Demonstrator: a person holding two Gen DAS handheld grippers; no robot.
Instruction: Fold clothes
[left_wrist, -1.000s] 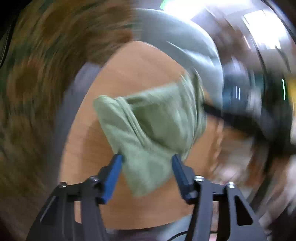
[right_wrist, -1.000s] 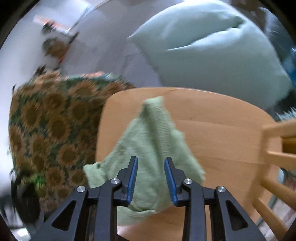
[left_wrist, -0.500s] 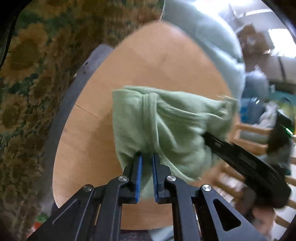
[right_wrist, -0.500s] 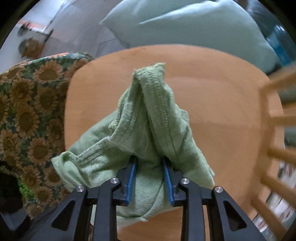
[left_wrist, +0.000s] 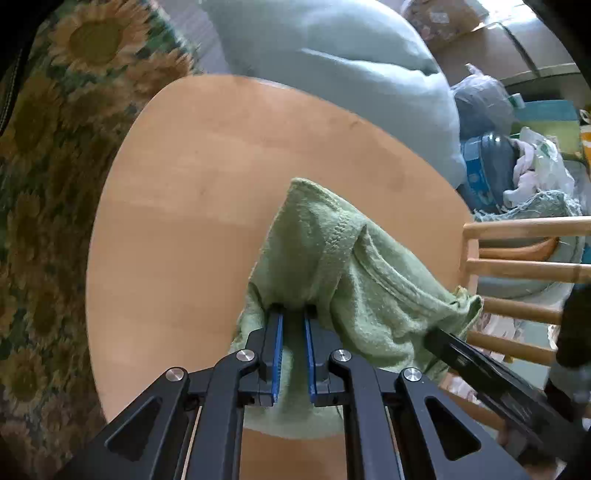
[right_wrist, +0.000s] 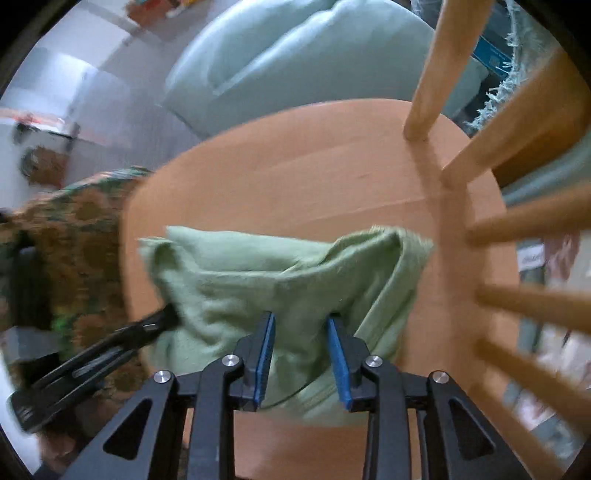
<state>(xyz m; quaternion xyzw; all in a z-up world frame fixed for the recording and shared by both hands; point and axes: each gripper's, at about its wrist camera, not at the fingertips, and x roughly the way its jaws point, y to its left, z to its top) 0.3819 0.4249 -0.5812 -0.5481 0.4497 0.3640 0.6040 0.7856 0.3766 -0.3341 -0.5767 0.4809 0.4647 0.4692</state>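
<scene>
Both grippers have swung round in the last half second, and the cloth (left_wrist: 354, 273) has gone from a peaked bunch to a wider bundle stretched between them over the seat (left_wrist: 192, 206). The left gripper (left_wrist: 293, 314) is pinching a gather of cloth, blue pads close together with fabric caught at the tips. The right gripper (right_wrist: 301, 325) has fabric draped between its pads, which stand a bit apart; looks like a loose hold, though I can't be sure it bites. The cloth is crumpled, seams twisted, one end trailing toward the spindles (right_wrist: 524, 299), the lower part resting on the seat. By my reckoning, folding has hardly begun: it needs spreading flat first, then the folds themselves.
</scene>
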